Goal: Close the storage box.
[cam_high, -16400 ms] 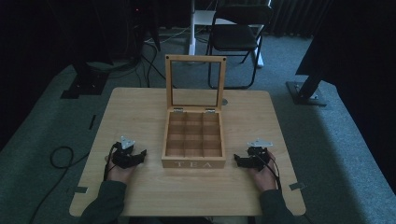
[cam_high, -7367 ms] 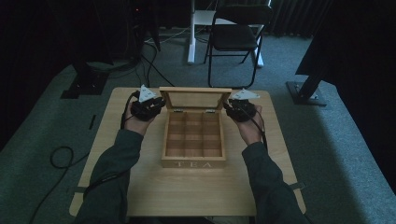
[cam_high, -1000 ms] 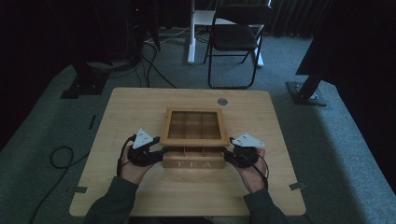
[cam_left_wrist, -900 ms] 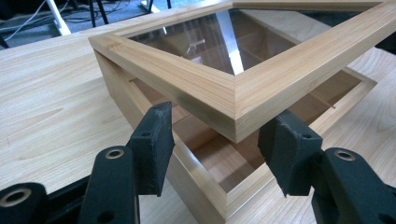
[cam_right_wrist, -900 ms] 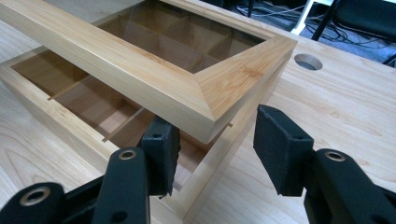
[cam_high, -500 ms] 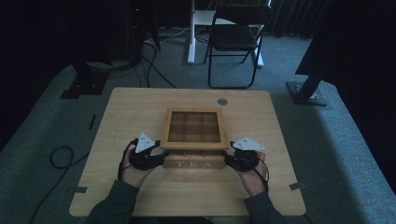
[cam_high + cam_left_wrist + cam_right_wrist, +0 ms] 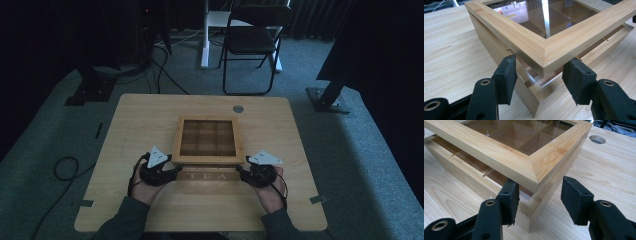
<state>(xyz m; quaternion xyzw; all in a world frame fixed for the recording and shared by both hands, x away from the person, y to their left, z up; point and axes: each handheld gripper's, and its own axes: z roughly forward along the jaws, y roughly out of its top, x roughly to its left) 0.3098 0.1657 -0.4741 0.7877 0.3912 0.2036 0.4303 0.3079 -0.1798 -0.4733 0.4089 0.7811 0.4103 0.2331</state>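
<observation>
A wooden tea box [image 7: 210, 176] marked TEA stands mid-table, its glass-paned lid [image 7: 207, 159] lowered almost flat, a narrow gap left at the front. My left gripper [image 7: 175, 170] is at the lid's front left corner. In the left gripper view that corner [image 7: 544, 50] sits between the jaws [image 7: 539, 77], both pads against its edges, above the box base [image 7: 534, 100]. My right gripper [image 7: 241, 170] is at the front right corner. There the lid corner [image 7: 534, 165] lies between the jaws [image 7: 537, 197]; the left pad [image 7: 509, 195] meets the lid's edge and the right pad [image 7: 574, 200] stands apart.
A round cable hole [image 7: 238, 108] sits in the table [image 7: 150, 115] behind the box, also seen as a hole [image 7: 597, 139] beyond the lid. A folding chair [image 7: 252, 40] stands behind the table. A cable loop [image 7: 62, 167] lies on the floor at the left.
The lid, upright at first, has been swung down over the box. In the last second it sank a little lower and both hands stayed at the front corners.
</observation>
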